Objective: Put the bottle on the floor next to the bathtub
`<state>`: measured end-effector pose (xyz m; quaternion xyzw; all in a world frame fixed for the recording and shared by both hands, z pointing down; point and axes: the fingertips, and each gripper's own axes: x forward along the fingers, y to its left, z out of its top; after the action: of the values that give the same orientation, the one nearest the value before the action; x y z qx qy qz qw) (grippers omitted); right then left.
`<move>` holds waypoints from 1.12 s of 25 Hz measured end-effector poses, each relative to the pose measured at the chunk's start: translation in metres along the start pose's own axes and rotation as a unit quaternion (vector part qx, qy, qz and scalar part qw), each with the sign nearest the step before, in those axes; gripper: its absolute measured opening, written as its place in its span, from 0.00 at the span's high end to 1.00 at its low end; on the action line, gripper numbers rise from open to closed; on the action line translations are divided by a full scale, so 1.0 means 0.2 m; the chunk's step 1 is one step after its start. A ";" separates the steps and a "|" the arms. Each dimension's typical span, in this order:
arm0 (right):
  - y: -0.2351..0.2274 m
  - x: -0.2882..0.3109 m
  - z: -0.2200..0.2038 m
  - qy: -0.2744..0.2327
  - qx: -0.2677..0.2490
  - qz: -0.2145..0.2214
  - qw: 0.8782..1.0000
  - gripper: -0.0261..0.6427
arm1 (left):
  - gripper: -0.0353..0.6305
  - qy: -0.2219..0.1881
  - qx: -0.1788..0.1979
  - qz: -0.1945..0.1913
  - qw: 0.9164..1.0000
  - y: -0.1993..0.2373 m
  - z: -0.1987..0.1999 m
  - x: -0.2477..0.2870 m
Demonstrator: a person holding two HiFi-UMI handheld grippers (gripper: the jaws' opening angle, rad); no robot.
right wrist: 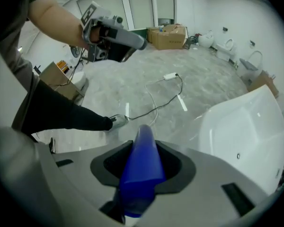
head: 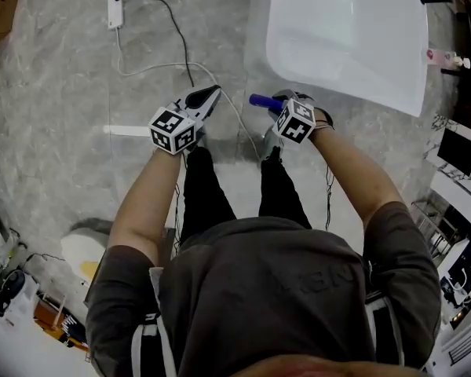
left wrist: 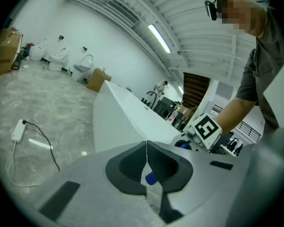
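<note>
Right tongs (right wrist: 142, 148): clamped on blue bottle (right wrist: 139, 174), over floor (head: 55, 77) beside white bathtub (head: 353, 38) | Left tongs (left wrist: 146, 149): jaws together, nothing held, near the bottle.

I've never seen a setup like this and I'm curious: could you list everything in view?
blue plastic bottle: one, blue, held above the floor
white bathtub: one, white, front right
white plug block with thin cable: one, white and dark, on the floor left of the tub
grey marbled floor: grey, underneath
brown cardboard boxes: at least two, brown, far side
left gripper: one, grey, fingers together, empty
right gripper: one, grey, fingers clamped on the bottle
</note>
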<state>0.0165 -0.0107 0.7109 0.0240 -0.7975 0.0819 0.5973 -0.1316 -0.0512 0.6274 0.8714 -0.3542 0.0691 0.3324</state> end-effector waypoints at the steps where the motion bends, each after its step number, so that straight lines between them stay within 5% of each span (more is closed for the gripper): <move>1: 0.00 0.11 -0.03 0.013 -0.005 0.000 1.000 0.76 | 0.94 0.004 -0.002 0.000 1.000 0.05 -0.06 0.02; 14: -0.14 1.40 -0.54 0.146 -0.012 -0.019 0.989 0.76 | 0.94 0.057 -0.038 -0.014 0.998 0.56 -0.85 0.39; 28: -0.32 2.08 -0.79 0.212 -0.040 -0.048 0.975 0.76 | 0.94 0.080 -0.046 -0.018 0.996 0.90 -1.26 0.56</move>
<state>0.0566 -0.0245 1.1584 0.0206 -0.6529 0.0248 0.7567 -0.1387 -0.0521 0.9555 0.8531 -0.3133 0.1157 0.4009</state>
